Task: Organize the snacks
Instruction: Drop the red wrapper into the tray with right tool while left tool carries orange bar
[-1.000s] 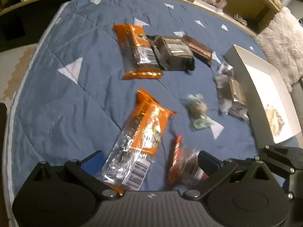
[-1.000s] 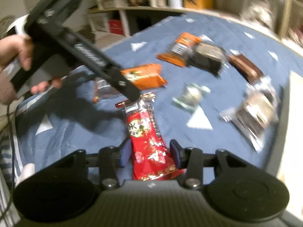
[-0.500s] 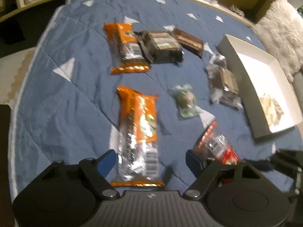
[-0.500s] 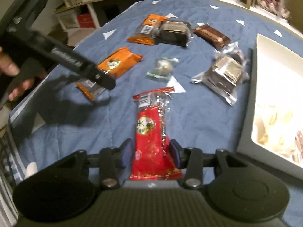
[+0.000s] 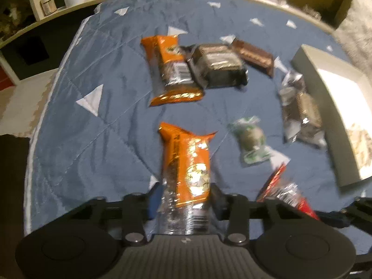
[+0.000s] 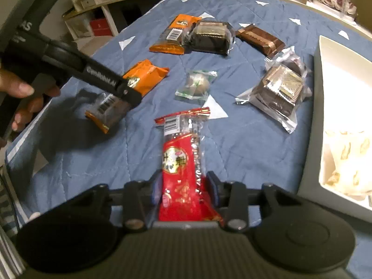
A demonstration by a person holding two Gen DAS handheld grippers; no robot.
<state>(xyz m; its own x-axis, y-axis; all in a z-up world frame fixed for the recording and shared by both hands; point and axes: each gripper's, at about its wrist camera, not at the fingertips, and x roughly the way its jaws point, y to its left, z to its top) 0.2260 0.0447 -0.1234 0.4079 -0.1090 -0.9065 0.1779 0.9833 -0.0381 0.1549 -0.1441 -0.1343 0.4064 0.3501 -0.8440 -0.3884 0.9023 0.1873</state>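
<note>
The white box (image 6: 318, 107) sits at the right edge of the blue quilt (image 6: 232, 139), apparently as the collection point. Left tongs (image 5: 183, 200) clamp the orange packet (image 5: 186, 160); right tongs (image 6: 184, 186) clamp the red packet (image 6: 181, 162), each held endwise for transfer.

On my left gripper (image 6: 130, 93), white lettering along the arm reads "GenRobot.AI" (the handle above shows only "AS", cut off). My red snack pack (image 6: 181, 167) carries Chinese characters I cannot make out; barcodes unreadable.
</note>
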